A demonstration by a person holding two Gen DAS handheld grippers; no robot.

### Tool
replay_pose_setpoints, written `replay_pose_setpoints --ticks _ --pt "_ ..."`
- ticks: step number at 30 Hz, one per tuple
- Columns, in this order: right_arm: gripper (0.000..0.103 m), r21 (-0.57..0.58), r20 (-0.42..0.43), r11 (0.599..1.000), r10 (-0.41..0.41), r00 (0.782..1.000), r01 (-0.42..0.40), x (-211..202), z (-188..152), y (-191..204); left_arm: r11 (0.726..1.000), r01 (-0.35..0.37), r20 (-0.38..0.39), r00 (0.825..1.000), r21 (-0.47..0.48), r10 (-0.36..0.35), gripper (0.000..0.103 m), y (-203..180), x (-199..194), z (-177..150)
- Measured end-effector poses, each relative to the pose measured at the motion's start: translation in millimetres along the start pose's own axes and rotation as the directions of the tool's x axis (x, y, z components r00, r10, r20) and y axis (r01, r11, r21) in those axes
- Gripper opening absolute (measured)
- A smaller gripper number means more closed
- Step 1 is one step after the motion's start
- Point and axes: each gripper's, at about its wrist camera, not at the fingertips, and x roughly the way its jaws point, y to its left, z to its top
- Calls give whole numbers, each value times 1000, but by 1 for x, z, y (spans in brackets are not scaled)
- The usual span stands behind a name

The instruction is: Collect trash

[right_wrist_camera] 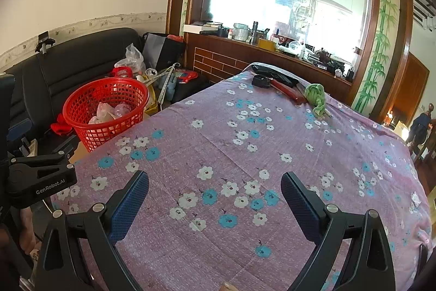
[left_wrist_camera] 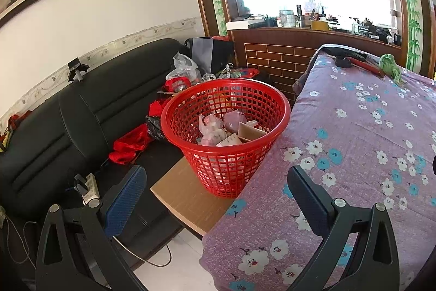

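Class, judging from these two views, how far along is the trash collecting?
Done: the red basket already holds crumpled bags and cartons. In hand: nothing; left gripper and right gripper are open. Left: only a green cloth and dark items at the table's far end, perhaps not trash.

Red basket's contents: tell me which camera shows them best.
The left wrist view. There the red basket is close and seen from above, so the plastic bags and cardboard pieces inside show clearly. The right wrist view has it far left and smaller, its contents mostly seen through the mesh.
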Motion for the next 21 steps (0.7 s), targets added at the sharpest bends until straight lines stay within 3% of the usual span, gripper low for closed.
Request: replay_pose_setpoints --ticks 21 --pt "99 -6 -7 1000 0 1000 0 3 0 2 1000 1 -4 1000 1 -1 103 1 3 -1"
